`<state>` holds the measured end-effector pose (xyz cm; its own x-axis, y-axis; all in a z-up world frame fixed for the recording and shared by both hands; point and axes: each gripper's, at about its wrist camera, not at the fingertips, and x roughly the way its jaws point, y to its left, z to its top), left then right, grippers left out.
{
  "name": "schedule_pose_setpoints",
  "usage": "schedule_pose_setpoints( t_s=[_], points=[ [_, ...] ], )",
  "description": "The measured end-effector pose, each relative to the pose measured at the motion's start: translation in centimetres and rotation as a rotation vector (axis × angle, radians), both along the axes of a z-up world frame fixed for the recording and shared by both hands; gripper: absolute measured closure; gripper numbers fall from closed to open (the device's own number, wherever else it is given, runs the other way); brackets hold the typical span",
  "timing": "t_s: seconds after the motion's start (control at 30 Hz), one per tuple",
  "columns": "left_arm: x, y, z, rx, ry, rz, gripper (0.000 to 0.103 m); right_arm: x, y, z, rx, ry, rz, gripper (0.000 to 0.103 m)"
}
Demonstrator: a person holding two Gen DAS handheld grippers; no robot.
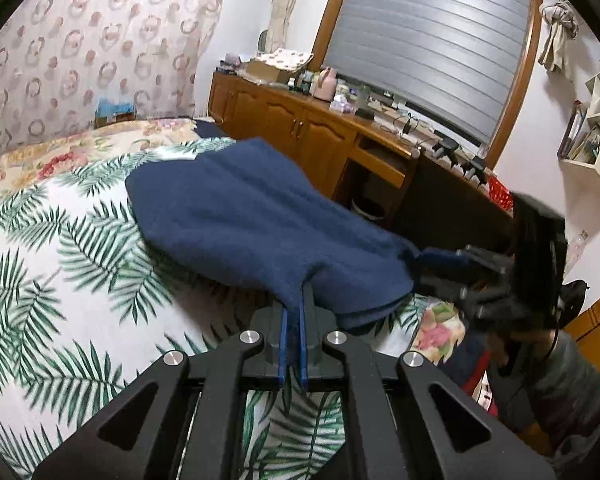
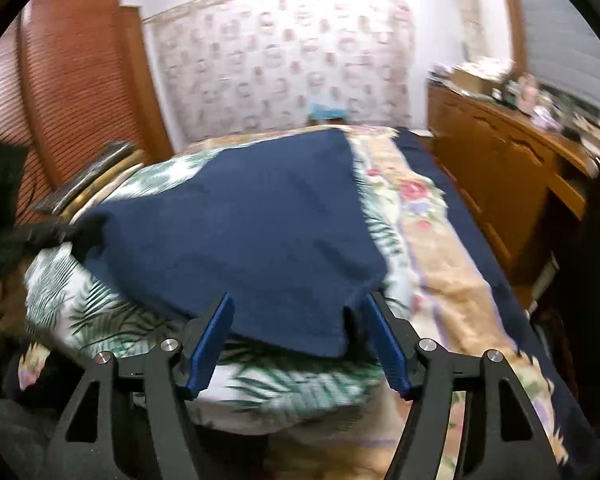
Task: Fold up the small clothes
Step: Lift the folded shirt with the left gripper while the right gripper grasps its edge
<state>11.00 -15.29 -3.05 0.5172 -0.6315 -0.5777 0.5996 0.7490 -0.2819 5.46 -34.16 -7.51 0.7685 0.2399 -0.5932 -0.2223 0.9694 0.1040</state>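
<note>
A navy blue cloth (image 1: 240,208) lies spread on the leaf-print bed cover (image 1: 80,248). My left gripper (image 1: 300,292) is shut on its near edge, and that edge hangs lifted off the bed. In the right wrist view the same cloth (image 2: 240,232) fills the middle. My right gripper (image 2: 298,312) stands open there, with the cloth's near edge and corner between the fingers and the pads off the fabric. The left wrist view shows the right gripper (image 1: 420,270) at the cloth's right corner. The blurred left gripper (image 2: 72,236) holds the cloth's left corner.
A long wooden cabinet (image 1: 300,128) with a cluttered top runs along the bed's right side under a window blind (image 1: 432,40). A floral quilt (image 2: 440,240) lies beside the leaf cover (image 2: 100,304). A louvred wooden door (image 2: 72,80) stands left. A person's sleeve (image 1: 560,380) shows.
</note>
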Motion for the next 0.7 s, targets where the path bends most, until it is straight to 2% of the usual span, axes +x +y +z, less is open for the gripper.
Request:
schedule_pose_setpoints(
  t_s=[0.07,0.3,0.5,0.7],
  points=[
    [0.3,0.0,0.3,-0.003,-0.005,-0.001,0.098,-0.2,1.2,-0.2,-0.022,-0.006,0.045,0.032],
    [0.8,0.2,0.3,-0.022,-0.006,0.004,0.098,-0.7,2.8,-0.3,-0.088,-0.043,0.098,0.031],
    [1.1,0.6,0.8,-0.038,-0.013,0.013,0.098,1.3,2.0,-2.2,-0.16,0.018,0.103,0.031],
    [1.4,0.2,1.4,-0.038,-0.032,0.016,0.098,2.0,1.3,-3.0,-0.214,0.034,0.098,0.031]
  ],
)
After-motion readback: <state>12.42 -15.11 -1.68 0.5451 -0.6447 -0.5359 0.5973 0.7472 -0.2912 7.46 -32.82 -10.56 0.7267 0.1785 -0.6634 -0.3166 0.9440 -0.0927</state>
